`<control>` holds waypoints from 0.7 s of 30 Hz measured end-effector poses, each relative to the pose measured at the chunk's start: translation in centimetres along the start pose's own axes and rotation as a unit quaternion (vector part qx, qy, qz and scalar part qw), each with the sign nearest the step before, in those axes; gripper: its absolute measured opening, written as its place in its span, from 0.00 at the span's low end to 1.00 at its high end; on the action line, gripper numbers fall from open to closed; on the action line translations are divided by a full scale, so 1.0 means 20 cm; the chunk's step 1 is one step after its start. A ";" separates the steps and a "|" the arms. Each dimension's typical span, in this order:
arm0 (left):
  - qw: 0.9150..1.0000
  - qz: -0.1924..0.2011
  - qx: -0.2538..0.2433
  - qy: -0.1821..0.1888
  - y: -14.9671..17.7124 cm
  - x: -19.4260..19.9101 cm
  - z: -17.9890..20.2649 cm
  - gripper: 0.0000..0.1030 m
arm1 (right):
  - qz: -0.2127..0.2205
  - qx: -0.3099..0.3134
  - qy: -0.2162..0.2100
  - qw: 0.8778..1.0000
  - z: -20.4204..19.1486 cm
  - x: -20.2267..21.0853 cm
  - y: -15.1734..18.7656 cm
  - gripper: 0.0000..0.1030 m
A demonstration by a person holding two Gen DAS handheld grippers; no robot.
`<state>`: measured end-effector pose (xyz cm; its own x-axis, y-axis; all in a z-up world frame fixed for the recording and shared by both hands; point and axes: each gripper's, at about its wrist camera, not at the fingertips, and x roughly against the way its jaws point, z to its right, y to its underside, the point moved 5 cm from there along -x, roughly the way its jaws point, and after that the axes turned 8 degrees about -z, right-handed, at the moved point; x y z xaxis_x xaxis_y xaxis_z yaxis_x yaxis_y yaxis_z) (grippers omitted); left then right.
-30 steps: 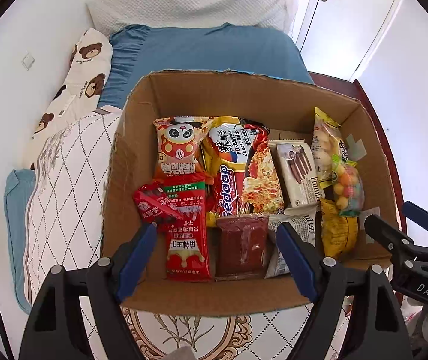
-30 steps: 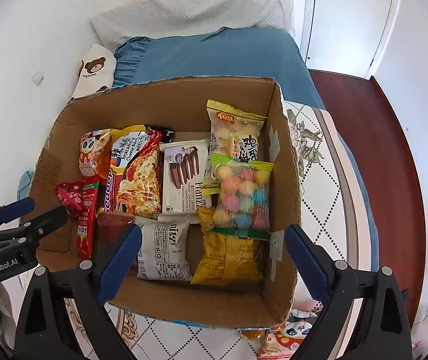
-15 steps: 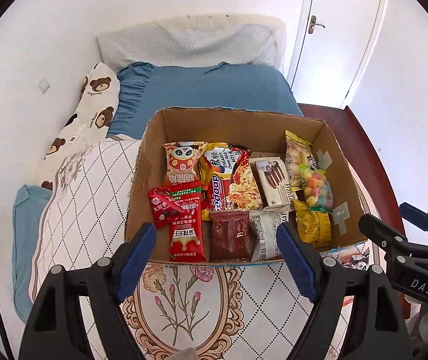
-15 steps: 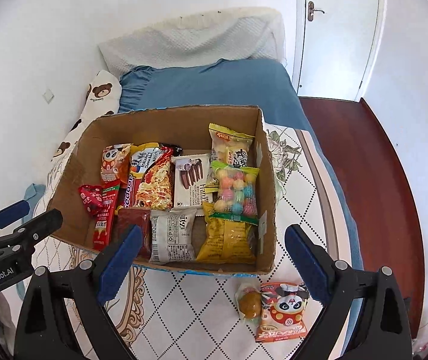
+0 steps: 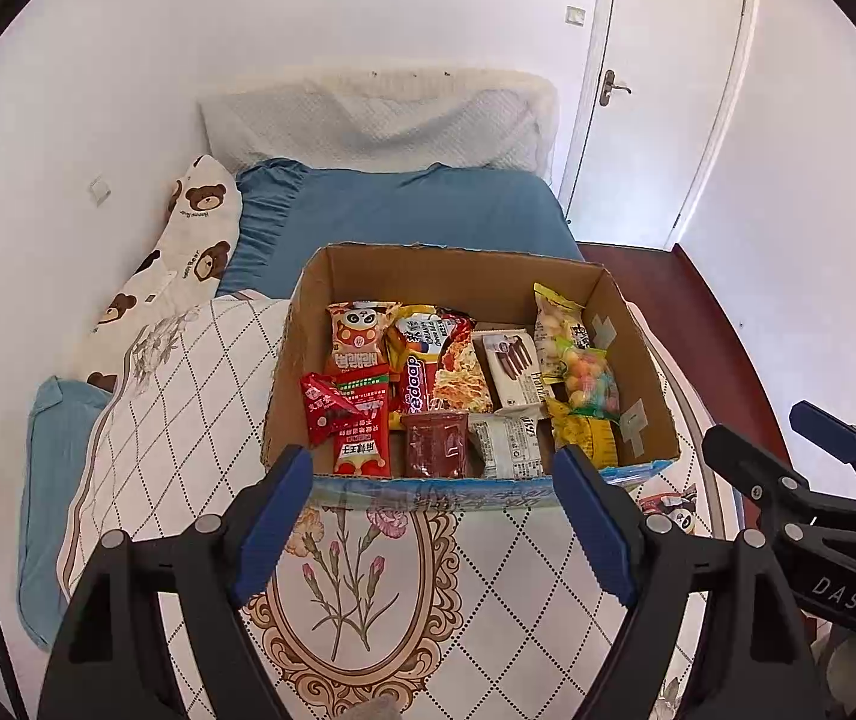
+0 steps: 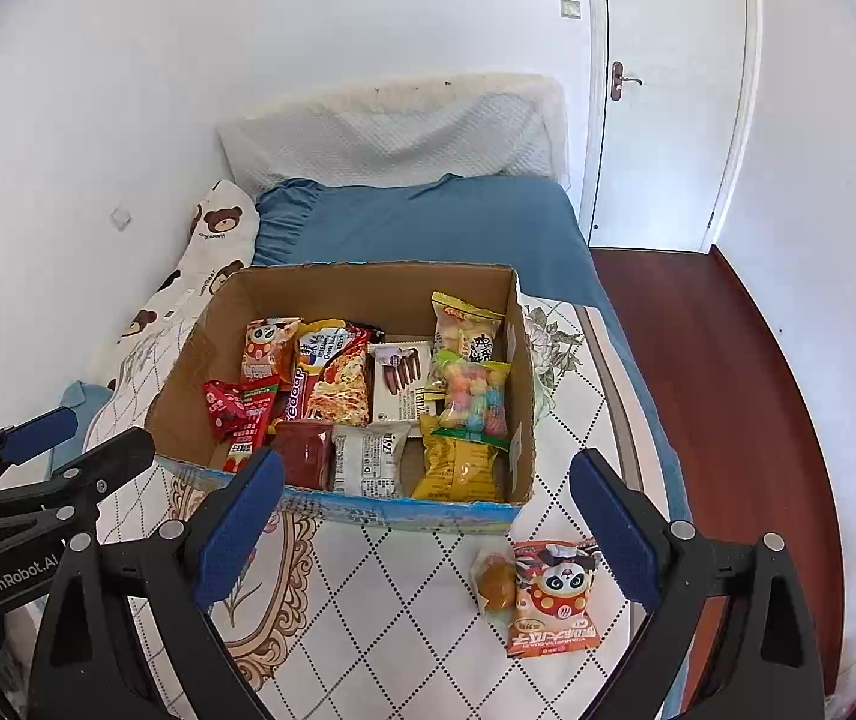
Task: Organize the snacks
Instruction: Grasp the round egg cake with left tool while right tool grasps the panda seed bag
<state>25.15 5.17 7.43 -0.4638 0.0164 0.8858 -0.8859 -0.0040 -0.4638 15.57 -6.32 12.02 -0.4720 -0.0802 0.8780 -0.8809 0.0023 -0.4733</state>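
A cardboard box (image 5: 638, 360) (image 6: 188, 372) sits on the bed and holds several snack packets laid flat in rows. Outside it, near its front right corner, lie an orange panda snack packet (image 6: 554, 597) and a small clear bag with a brown snack (image 6: 495, 583). My left gripper (image 5: 434, 519) is open and empty, in front of the box's near wall. My right gripper (image 6: 425, 531) is open and empty, also short of the box, with the two loose packets lying between its fingers' line of sight. Each gripper shows in the other's view (image 5: 812, 480) (image 6: 50, 462).
The box rests on a white quilted cover (image 5: 200, 396) with a flower pattern. Behind it are a blue sheet (image 5: 416, 210), a grey pillow (image 5: 380, 120) and a bear-print pillow (image 5: 188, 240). White walls stand left and behind. A door (image 6: 668, 90) and dark wood floor (image 6: 728, 390) are at the right.
Both grippers have pulled back and up from over the box, so the box looks smaller and farther. The two loose packets on the quilt have come into the right wrist view.
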 end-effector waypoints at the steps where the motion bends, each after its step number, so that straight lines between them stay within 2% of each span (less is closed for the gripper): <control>1: 1.000 0.001 0.001 -0.001 0.01 0.01 0.00 0.79 | 0.001 -0.001 -0.003 1.000 0.00 0.01 0.01 0.95; 4: 1.000 -0.004 0.001 -0.003 0.05 0.01 0.01 0.79 | 0.000 -0.009 -0.014 1.000 0.00 0.04 0.04 0.95; 7: 1.000 -0.024 0.000 0.001 0.12 -0.03 0.06 0.79 | -0.010 -0.019 -0.023 0.999 0.04 0.04 0.09 0.95; 11: 0.997 -0.072 -0.007 0.006 0.27 -0.20 0.16 0.79 | -0.061 -0.035 -0.022 0.997 0.18 -0.06 0.25 0.96; 14: 0.992 -0.127 -0.028 -0.004 0.44 -0.40 0.27 0.79 | -0.137 -0.057 -0.008 0.989 0.33 -0.25 0.52 0.96; 16: 0.986 -0.162 -0.041 -0.014 0.55 -0.54 0.32 0.79 | -0.197 -0.066 0.001 0.978 0.41 -0.41 0.74 0.96; 18: 0.979 -0.195 -0.052 -0.022 0.65 -0.66 0.37 0.79 | -0.262 -0.071 0.012 0.962 0.48 -0.59 0.97 0.96; 21: 0.971 -0.229 -0.061 -0.037 0.73 -0.79 0.40 0.79 | -0.317 -0.088 0.002 0.944 0.54 -0.79 1.19 0.97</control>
<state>19.63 -3.22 -13.25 -0.0249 -0.0827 0.9963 -0.9942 0.1060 -0.0161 2.50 -15.74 -13.88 0.1515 -0.1167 0.9815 -0.9788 0.1210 0.1655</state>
